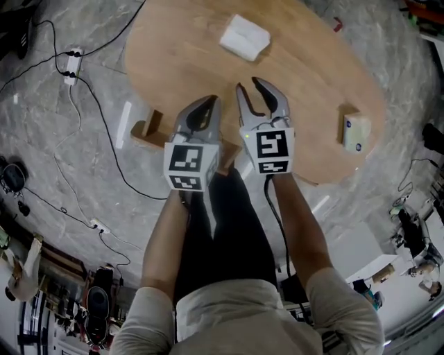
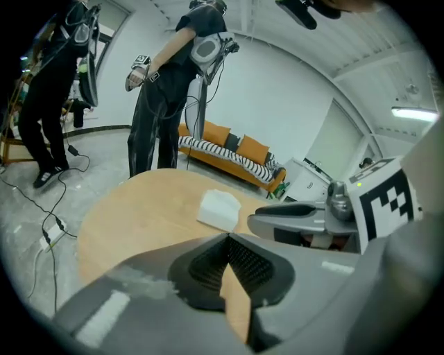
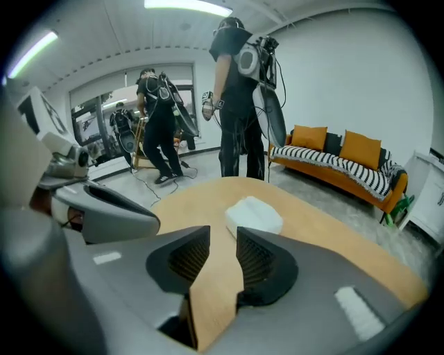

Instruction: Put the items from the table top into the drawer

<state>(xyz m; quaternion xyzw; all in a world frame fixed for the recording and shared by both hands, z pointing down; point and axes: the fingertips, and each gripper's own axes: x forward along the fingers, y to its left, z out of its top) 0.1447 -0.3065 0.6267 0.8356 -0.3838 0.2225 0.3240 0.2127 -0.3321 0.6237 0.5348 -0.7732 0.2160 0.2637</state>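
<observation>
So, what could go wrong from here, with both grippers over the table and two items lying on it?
1. The small box sits at the right edge of the table; a sideways nudge could tip it off.
2. The left gripper and right gripper hang close side by side; reaching together for the white packet, they might collide.
3. The left gripper is shut, so it may only push the packet unless it opens.

A ceiling strip light (image 3: 187,5) shines evenly — edges fisheye-bent, corners black, focus soft.
</observation>
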